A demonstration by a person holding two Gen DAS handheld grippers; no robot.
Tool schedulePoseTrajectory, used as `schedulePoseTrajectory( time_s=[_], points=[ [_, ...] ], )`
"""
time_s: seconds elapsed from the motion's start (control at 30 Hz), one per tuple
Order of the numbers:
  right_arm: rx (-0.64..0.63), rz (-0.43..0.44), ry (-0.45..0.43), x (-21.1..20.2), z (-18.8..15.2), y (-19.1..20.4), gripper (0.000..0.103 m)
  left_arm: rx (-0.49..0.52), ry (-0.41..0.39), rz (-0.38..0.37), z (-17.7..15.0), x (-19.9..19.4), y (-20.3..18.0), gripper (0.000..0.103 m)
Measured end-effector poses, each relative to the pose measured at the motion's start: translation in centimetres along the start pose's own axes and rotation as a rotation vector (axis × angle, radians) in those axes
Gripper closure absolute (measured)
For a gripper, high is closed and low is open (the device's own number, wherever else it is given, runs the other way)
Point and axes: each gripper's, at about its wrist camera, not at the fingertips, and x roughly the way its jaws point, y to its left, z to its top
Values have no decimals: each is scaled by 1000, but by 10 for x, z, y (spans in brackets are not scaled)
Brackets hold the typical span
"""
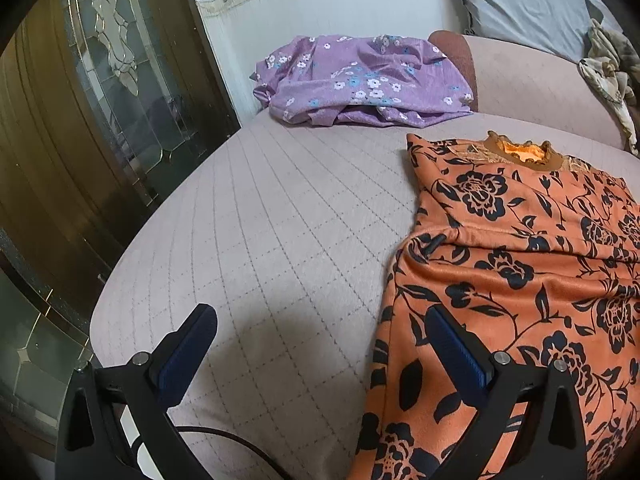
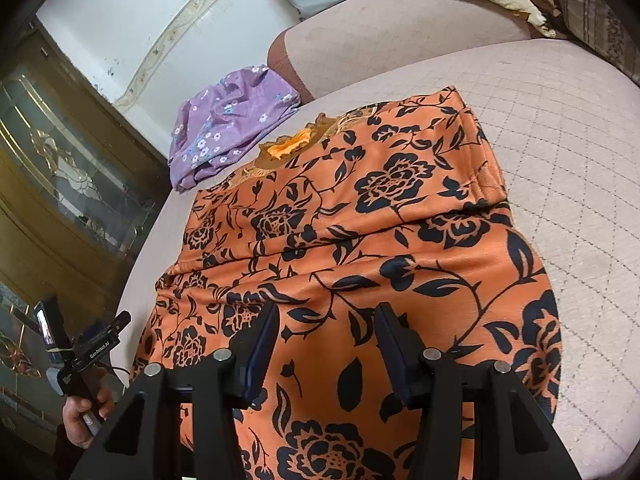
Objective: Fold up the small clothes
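An orange top with a black flower print (image 1: 520,264) (image 2: 360,240) lies flat on the quilted pink cushion (image 1: 280,220), collar at the far end and its sides folded in. My left gripper (image 1: 320,320) is open wide over the cushion at the top's left edge; its right finger (image 1: 452,344) hangs over the orange cloth and nothing is between the pads. My right gripper (image 2: 326,320) hovers over the near half of the top, jaws partly apart, with no cloth pinched. The right wrist view also shows the left gripper (image 2: 100,336), held by a hand (image 2: 84,412).
A crumpled purple flowered garment (image 1: 360,80) (image 2: 224,128) lies at the far edge of the cushion by the white wall. A brown glass-panelled door (image 1: 100,120) stands on the left. A grey pillow (image 1: 520,0) and a patterned blanket (image 1: 608,72) sit at the back right.
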Motion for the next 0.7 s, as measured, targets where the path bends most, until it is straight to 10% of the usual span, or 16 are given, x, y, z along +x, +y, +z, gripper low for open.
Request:
schedulePoseTrajectory(
  time_s=[0.7],
  points=[
    [-20,9,34,10,-5,3,43,23,40,-60,-9,1,-13,0]
  ],
)
